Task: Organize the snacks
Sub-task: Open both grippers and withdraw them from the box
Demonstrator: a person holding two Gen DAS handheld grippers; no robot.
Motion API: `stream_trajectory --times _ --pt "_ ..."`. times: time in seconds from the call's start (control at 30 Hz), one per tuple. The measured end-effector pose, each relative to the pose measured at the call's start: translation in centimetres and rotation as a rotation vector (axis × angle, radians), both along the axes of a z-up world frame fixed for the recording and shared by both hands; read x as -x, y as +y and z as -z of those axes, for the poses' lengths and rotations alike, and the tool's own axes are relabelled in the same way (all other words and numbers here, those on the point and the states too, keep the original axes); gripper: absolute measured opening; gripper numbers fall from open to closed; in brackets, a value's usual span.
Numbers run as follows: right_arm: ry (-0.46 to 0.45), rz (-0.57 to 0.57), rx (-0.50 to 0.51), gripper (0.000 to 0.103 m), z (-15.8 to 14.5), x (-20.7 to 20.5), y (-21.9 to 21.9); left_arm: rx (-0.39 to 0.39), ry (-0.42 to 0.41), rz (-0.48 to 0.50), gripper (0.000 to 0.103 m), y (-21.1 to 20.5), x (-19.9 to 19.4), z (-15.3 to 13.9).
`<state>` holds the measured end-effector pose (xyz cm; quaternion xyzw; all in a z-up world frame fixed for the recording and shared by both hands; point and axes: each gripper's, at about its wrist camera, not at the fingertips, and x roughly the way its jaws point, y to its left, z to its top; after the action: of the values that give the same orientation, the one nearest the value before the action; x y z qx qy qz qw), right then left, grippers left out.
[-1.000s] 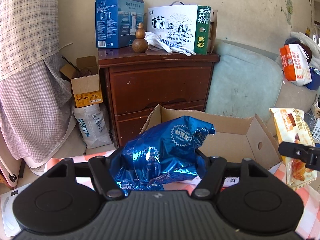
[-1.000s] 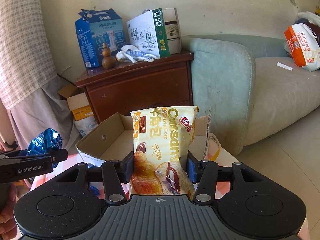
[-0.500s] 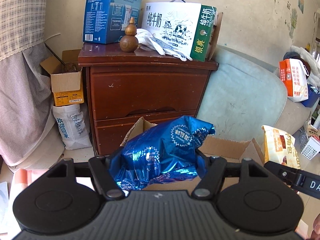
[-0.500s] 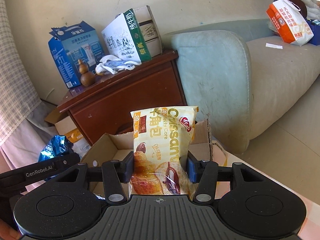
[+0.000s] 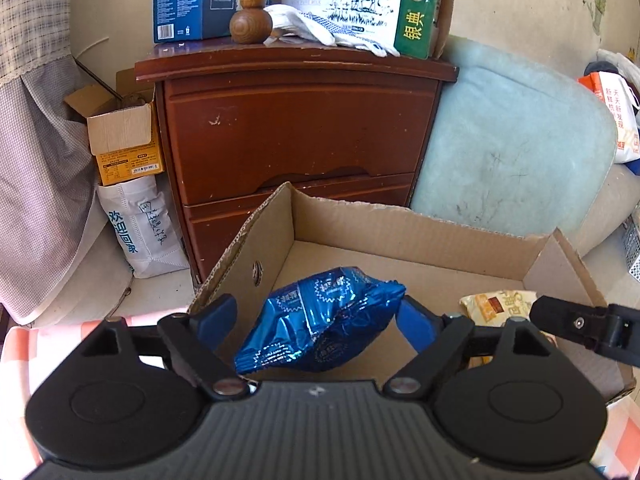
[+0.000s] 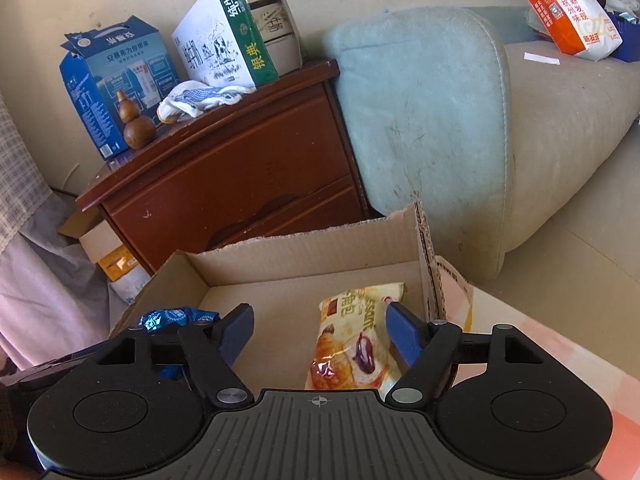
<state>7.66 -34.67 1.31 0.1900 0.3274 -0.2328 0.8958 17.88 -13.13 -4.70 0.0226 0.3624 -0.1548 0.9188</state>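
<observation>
Releasing both snacks into the cardboard box (image 5: 400,224): left gripper (image 5: 316,316) jaws just spread off the blue foil packet (image 5: 320,320) at left; right gripper (image 6: 318,328) just let go, croissant pack (image 6: 352,336) dropping far right.

The blue snack packet (image 5: 320,320) lies left of the croissant packet (image 6: 356,340) inside the cardboard box (image 5: 400,224); the cabinet (image 5: 296,128) stands behind.
</observation>
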Motion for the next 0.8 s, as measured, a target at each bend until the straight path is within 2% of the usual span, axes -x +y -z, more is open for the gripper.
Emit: stream_trajectory --times 0.03,0.1,0.2,0.33,0.63,0.8 --pt "0.021 -0.001 -0.015 0.075 0.3 -0.1 -0.1 -0.008 0.010 0.002 0.086 -0.1 0.0 0.3" --pt "0.059 -0.008 0.017 0.075 0.7 -0.2 0.3 -0.024 0.045 -0.004 0.086 -0.4 0.1 1.0" --pt "0.109 -0.039 0.047 0.075 0.8 -0.3 0.9 -0.092 0.019 0.020 0.086 -1.2 0.9 1.2" --pt "0.196 -0.096 0.110 0.075 1.0 -0.1 1.8 -0.117 0.022 0.044 0.087 -1.4 1.8 1.3" --pt "0.296 -0.180 0.163 0.075 0.9 1.9 3.0 -0.126 0.045 0.095 0.088 -1.4 4.5 1.0" --pt "0.311 -0.190 0.136 0.075 0.4 3.2 2.8 -0.092 0.073 0.102 0.088 -0.8 5.8 0.3"
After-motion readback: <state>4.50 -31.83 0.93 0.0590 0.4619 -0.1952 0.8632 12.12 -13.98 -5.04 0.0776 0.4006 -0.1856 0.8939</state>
